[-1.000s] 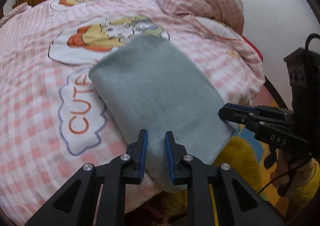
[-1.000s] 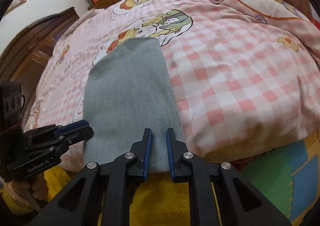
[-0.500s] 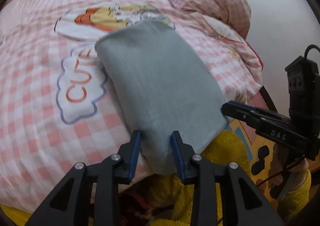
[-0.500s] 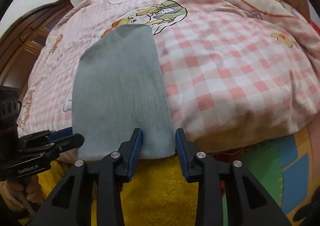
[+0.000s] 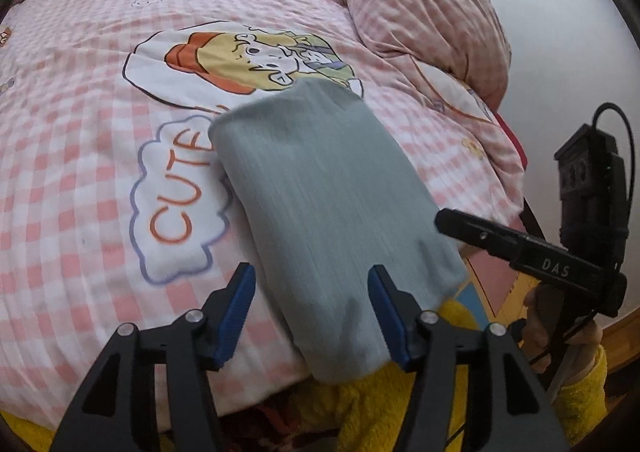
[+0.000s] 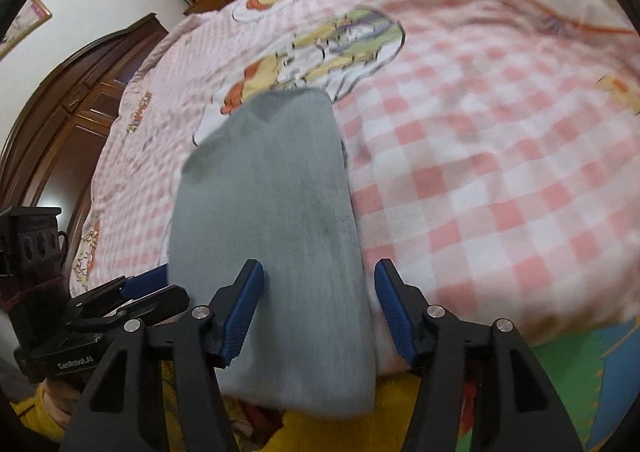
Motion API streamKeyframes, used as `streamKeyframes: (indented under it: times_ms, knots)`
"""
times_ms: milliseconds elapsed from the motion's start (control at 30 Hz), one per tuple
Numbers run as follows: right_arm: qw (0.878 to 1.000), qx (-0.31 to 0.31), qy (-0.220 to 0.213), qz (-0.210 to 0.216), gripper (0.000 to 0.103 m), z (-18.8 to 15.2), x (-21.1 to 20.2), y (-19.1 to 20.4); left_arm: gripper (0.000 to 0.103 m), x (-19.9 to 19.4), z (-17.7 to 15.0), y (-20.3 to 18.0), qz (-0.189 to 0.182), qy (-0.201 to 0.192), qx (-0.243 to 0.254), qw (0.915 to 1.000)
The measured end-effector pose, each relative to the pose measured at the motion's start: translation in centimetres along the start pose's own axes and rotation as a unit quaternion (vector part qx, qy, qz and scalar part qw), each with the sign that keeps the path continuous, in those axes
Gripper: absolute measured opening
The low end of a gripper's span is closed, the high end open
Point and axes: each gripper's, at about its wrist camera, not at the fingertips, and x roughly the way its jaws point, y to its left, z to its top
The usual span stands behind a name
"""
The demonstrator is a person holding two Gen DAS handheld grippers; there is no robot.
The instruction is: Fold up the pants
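Between both grippers' spread jaws: folded pants [image 5: 332, 212], near end, unpinched.

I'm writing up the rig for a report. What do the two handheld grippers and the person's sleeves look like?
Both the left gripper and the right gripper have black angular arms with silver screws and ribbed blue pads. Seen side-on, the right one reads "DAS" and carries a black box with a cable; the left reads "GenRobot.AI". The sleeves are fuzzy yellow.
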Motion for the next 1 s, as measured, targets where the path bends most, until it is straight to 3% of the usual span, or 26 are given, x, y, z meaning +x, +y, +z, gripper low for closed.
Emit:
streamKeyframes:
  times_ms: [133,300,333,400,533,700,1000]
  knots:
    - [0.999,0.009,-0.002,0.030,0.062,0.3,1.0,-0.6,0.061,1.9,0.7,0.8,0.006,0.013,-0.014,0.9998]
    - [0.999,0.001,-0.014,0.046,0.063,0.2,1.9,-0.5,0.067,3.6,0.6,1.6,-0.020,0.022,-0.046,0.9985]
    - [0.999,0.001,-0.017,0.046,0.062,0.2,1.9,-0.5,0.067,3.8,0.7,1.7,-0.026,0.021,-0.048,0.9983]
    - [0.998,0.006,-0.022,0.060,0.048,0.0,1.7,-0.5,0.067,4.1,0.9,1.6,-0.032,0.017,-0.050,0.9981]
    - [0.996,0.022,-0.043,0.075,0.036,-0.5,0.5,-0.6,0.068,4.6,1.3,1.2,-0.030,0.010,-0.050,0.9982]
    - [0.994,0.029,-0.064,0.086,0.032,-1.0,-0.9,0.1,0.042,3.4,1.4,0.5,-0.026,-0.006,-0.036,0.9990]
    - [0.992,0.002,-0.094,0.081,0.032,-0.9,-3.0,4.2,0.037,-0.2,1.8,0.5,-0.034,-0.037,-0.031,0.9983]
